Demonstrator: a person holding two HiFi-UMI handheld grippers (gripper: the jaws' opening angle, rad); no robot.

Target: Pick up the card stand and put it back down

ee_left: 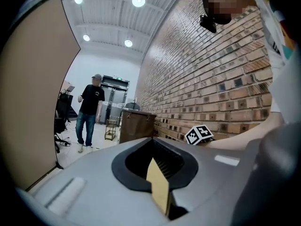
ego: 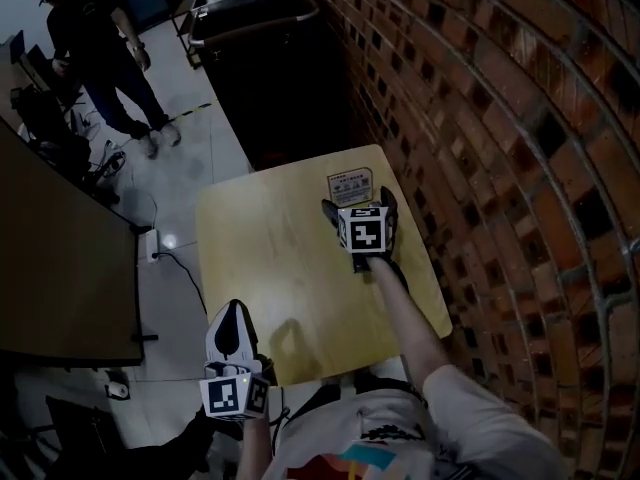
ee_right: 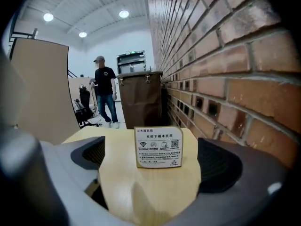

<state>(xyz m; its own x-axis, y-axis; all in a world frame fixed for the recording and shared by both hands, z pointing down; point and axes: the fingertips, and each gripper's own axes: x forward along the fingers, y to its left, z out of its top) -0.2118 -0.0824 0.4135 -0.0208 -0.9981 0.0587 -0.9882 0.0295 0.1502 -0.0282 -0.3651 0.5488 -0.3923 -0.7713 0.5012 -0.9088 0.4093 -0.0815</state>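
The card stand (ego: 350,184) is a small white printed sign standing upright near the far right corner of the light wooden table (ego: 270,258). My right gripper (ego: 358,203) sits just behind it with its jaws spread wide. In the right gripper view the card stand (ee_right: 159,147) stands on the tabletop between and slightly beyond the two black pads (ee_right: 218,166), touching neither. My left gripper (ego: 233,313) hovers at the table's near left edge with its fingers together and nothing held. In its own view the left gripper (ee_left: 153,147) shows closed jaws.
A brick wall (ego: 520,168) runs close along the table's right side. A dark cabinet (ego: 260,68) stands beyond the far edge. A brown partition board (ego: 50,268) is at the left, with a cable and power strip (ego: 155,243) on the floor. A person (ego: 100,48) stands far back left.
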